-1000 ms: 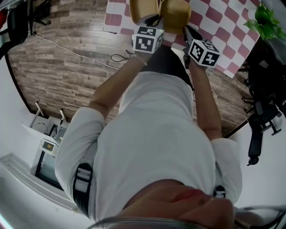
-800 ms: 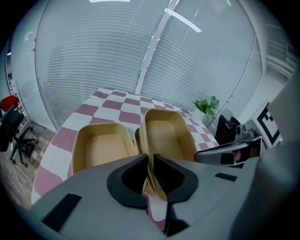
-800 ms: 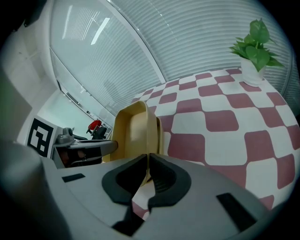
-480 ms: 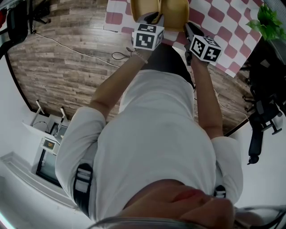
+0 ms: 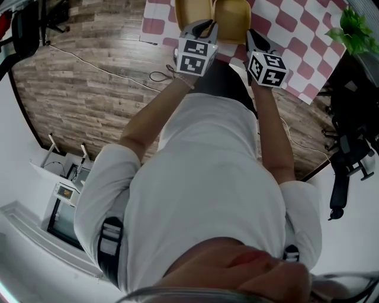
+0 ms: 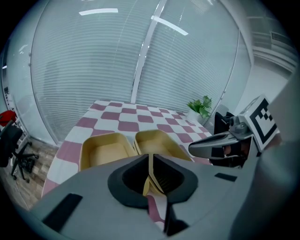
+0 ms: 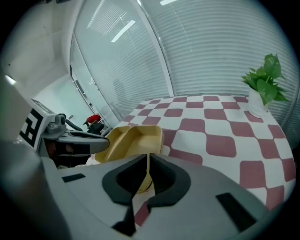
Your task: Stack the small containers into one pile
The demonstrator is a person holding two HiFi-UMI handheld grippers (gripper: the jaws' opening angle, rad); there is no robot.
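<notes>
**Boxes carried farther over the table; two thin-wall pinches at risk**

Head view: since the earlier frames, both grippers have been moved away from the body. The box held between them is now seen smaller and level beside its neighbour. The left-hand container (image 5: pixel 190 9) and the right-hand container (image 5: pixel 232 18) are both shallow, yellow-tan, rectangular open boxes of thin stiff material. They are seen side by side near the front edge of the pink-and-white checked table (image 5: pixel 296 35). The left gripper (image 5: pixel 204 25) is placed between them, and the right gripper (image 5: pixel 250 36) at the outer side of the right-hand container.

Left gripper view: the jaws are drawn nearly together on a thin yellow wall, judged to be the near left corner of the right-hand container (image 6: pixel 161 140).

Right gripper view: the jaws are likewise narrowed onto the near wall of the same box (image 7: pixel 140 136). A green potted plant (image 7: pixel 265 84) is seen well apart.

Nothing is stacked yet. If the two grippers are raised unevenly, the thin wall could be buckled or let slip. If the box is swung across too low, the left-hand container could be struck and pushed toward the table edge. With poor alignment, the box could be left jammed askew.
</notes>
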